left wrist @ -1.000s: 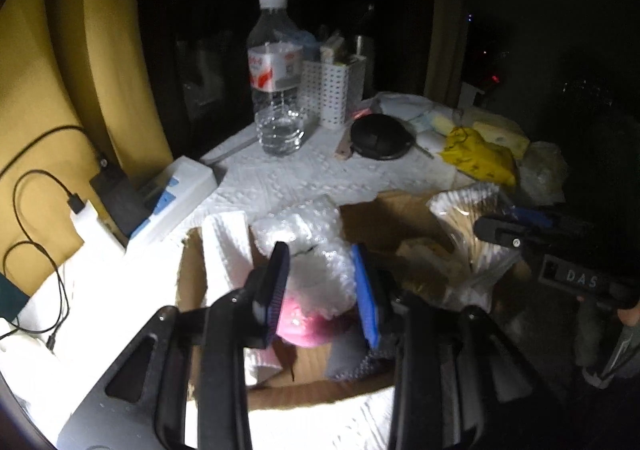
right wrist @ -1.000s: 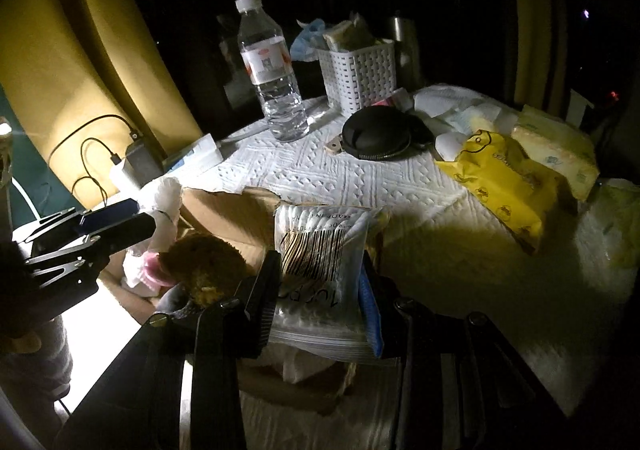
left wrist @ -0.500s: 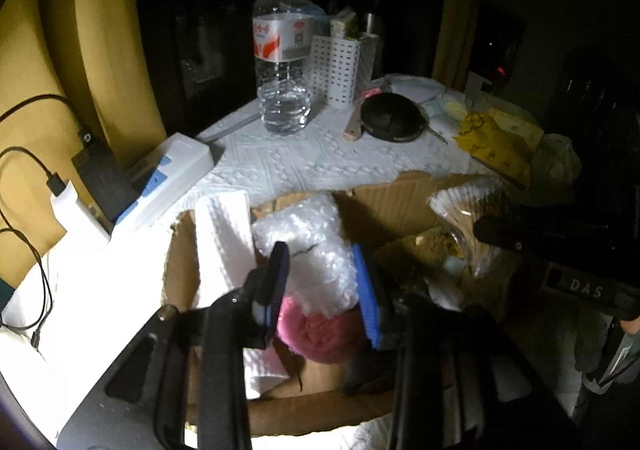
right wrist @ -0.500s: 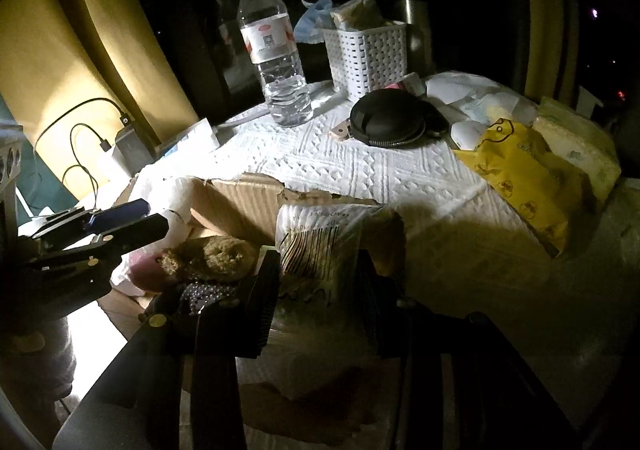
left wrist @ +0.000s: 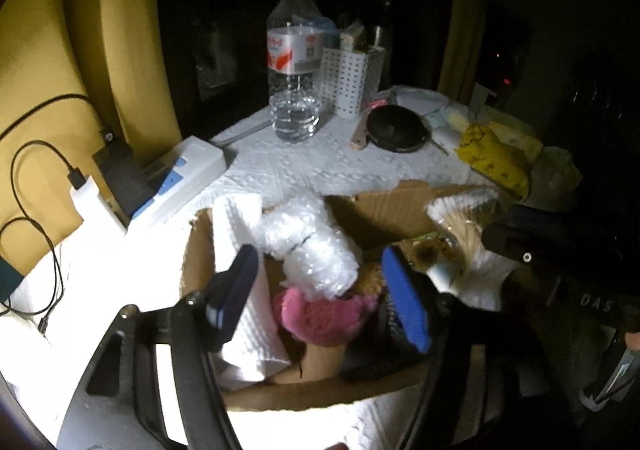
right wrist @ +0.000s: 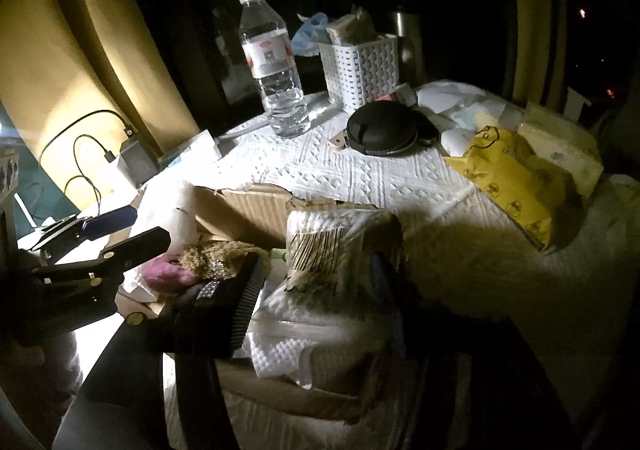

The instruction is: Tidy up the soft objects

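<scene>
A: Cardboard box (left wrist: 384,206) on the white-papered table (left wrist: 304,170), soft stuff inside. Left wrist view shows bubble wrap (left wrist: 316,250) and a pink fluffy thing (left wrist: 320,318); right wrist view mostly hides the wrap.

B: Right wrist view gives the bag of cotton swabs (right wrist: 336,246) up close, plus a yellow packet (right wrist: 512,174) and a black round pouch (right wrist: 380,128).

A: Left gripper (left wrist: 316,290)?

B: Jaws opening, spread wide; wrap and pink thing lie between them, pads not pressing.

A: Right gripper (right wrist: 316,290)?

B: Also opening. Swab bag sits between the jaws in the box; can't see the pads pinching it.
</scene>
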